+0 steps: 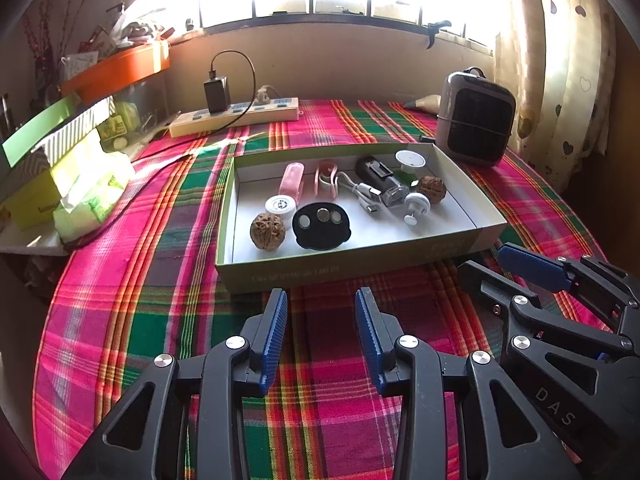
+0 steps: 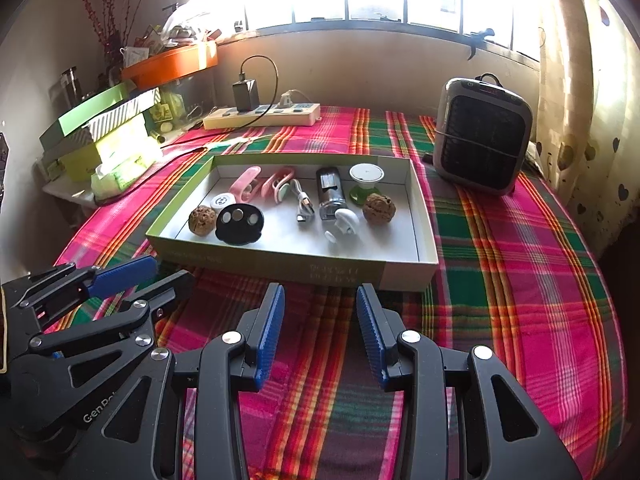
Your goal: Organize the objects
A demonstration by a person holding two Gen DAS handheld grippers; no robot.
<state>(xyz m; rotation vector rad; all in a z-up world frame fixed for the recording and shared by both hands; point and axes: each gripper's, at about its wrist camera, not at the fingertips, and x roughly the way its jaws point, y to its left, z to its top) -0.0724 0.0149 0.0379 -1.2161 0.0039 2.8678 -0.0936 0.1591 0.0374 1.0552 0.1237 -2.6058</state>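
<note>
Small oddments all inside shallow green cardboard tray; plaid cloth around bare. Left gripper, right gripper both spread, empty. Looks near finished.

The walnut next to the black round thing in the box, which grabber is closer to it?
Left. The left gripper sits open just in front of the box's near wall, almost straight below that walnut. The right gripper, also open, waits farther along toward the box's other end.
</note>
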